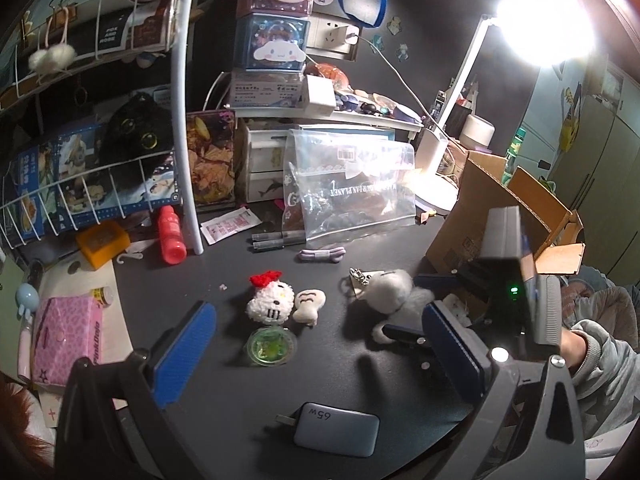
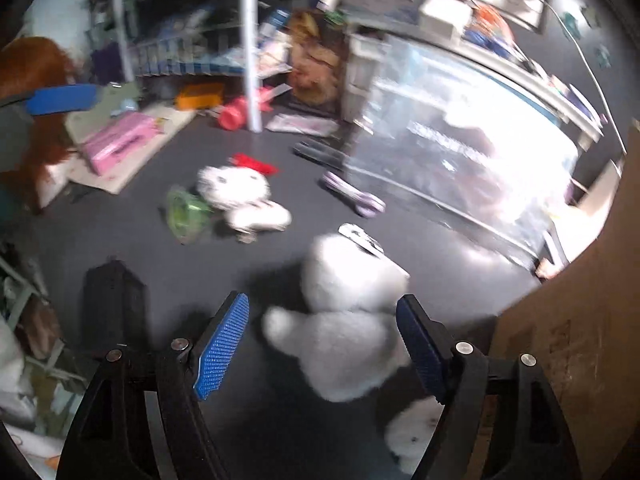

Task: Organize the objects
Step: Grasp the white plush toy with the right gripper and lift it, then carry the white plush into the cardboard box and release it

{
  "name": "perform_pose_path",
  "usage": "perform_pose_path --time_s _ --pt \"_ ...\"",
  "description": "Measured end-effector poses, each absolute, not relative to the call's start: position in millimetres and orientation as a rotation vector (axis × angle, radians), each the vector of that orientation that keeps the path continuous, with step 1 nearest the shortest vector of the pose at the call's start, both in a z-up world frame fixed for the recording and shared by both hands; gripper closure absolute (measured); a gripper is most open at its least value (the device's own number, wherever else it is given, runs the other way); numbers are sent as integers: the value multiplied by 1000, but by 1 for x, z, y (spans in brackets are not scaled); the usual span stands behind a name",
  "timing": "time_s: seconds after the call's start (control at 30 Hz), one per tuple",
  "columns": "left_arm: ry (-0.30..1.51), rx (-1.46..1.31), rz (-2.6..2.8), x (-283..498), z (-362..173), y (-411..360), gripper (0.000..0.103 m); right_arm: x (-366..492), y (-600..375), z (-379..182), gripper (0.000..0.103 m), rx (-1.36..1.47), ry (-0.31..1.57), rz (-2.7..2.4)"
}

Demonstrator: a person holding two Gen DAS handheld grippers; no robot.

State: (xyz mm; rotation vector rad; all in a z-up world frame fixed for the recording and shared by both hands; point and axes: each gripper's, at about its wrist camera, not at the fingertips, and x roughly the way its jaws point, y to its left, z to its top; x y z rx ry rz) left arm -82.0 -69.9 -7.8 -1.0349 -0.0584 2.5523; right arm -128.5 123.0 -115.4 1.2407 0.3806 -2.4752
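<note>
left gripper (image 1: 316,364): jaws wide apart, nothing between the pads; hovers over the dark desk (image 1: 360,380), pads at 8 and 4 o'clock of the left wrist view
right gripper (image 2: 324,344): jaws apart, blue pads on either side of the white fluffy plush (image 2: 348,320); whether the pads touch the fur I cannot tell, view is motion-blurred
right gripper seen from left wrist: body at 3 o'clock (image 1: 508,276), green light on, person's hand (image 1: 576,348) in a grey sleeve behind it
white fluffy plush: lies on the desk just beside the cardboard box (image 1: 500,208), metal keychain clasp (image 1: 360,278) at its 11 o'clock end; in left wrist view it sits at centre-right (image 1: 390,292)
kitty plush (image 1: 270,300): white with red bow, desk centre, touching a small cream plush (image 1: 308,306) at its 3 o'clock
green round case (image 1: 270,344): at 6 o'clock of the kitty plush, touching it
charger (image 1: 336,428): grey-blue, marked 65w, at 6 o'clock near the frame bottom, well apart from the plushes
zip bag (image 1: 348,184): clear, stands at 12 o'clock behind the plushes, leaning on the white drawers
purple cord (image 1: 322,255): coiled, just in front of the zip bag
pens (image 1: 276,239): two, side by side, at the zip bag's 9 o'clock corner
red bottle (image 1: 171,236): lying by the white rack pole, 10 o'clock
pink pouch (image 1: 68,340): 9 o'clock desk edge
lamp (image 1: 548,20): lit, 1 o'clock
</note>
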Motion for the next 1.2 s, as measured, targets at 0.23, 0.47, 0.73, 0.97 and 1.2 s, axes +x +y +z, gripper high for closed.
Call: perform_pose_path --time_s 0.23,0.47,0.73,0.97,1.2 --pt "-35 -1050 2538 -85 -9 -64 0 -142 136 -135 36 1362 290 -2435" --pt "-20 -1095 2443 -95 -21 -47 0 -141 138 -136 49 1350 194 -2372" --pt "-65 -1160 2309 -115 -41 -20 1 -126 132 -106 50 1189 136 -2365" --pt "-80 -1043 2270 -113 -14 -11 19 -109 117 -63 50 1037 144 -2338" --pt "-14 -954 2285 -105 23 -5 32 -104 115 -25 50 978 127 -2340"
